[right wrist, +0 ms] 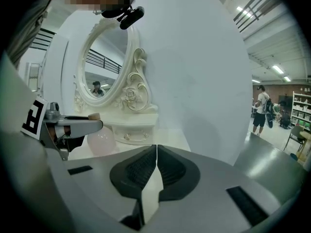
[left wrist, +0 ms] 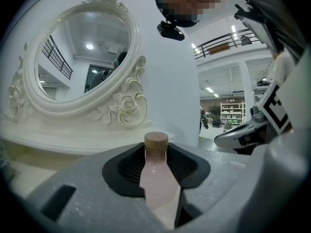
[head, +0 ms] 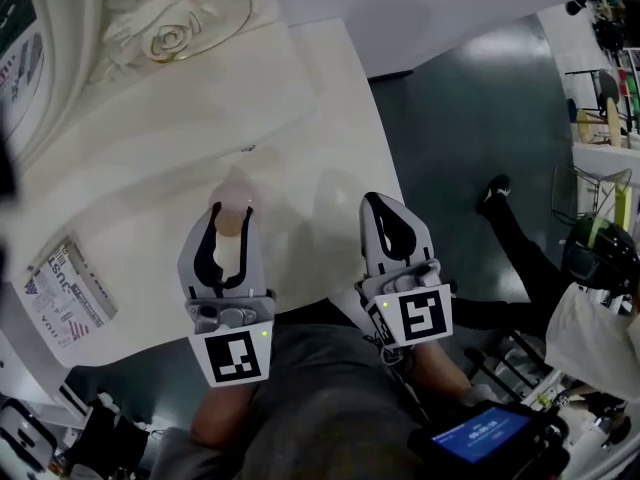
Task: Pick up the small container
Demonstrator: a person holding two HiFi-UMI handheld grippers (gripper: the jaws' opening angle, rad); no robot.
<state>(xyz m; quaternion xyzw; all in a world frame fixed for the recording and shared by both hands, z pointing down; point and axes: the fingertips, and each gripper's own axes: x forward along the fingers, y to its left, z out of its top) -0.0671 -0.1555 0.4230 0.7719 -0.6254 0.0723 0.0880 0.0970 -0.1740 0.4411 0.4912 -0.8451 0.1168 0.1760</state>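
The small container is a pale pink bottle [head: 232,206] with a wooden cap, on the white tabletop [head: 300,128]. My left gripper [head: 228,230] is shut on its neck. In the left gripper view the bottle [left wrist: 156,174] stands between the dark pads with its cap [left wrist: 156,141] just past them. The right gripper view shows its round pink body [right wrist: 101,141] low by the table; I cannot tell whether it touches. My right gripper [head: 385,218] hovers to the right, jaws shut on nothing [right wrist: 155,166].
An ornate white mirror [head: 170,18] with small drawers stands at the table's far end, also seen as the mirror [left wrist: 77,62] ahead. A printed leaflet [head: 65,293] lies at the left. The table's right edge drops to a dark floor where a person [head: 520,238] is.
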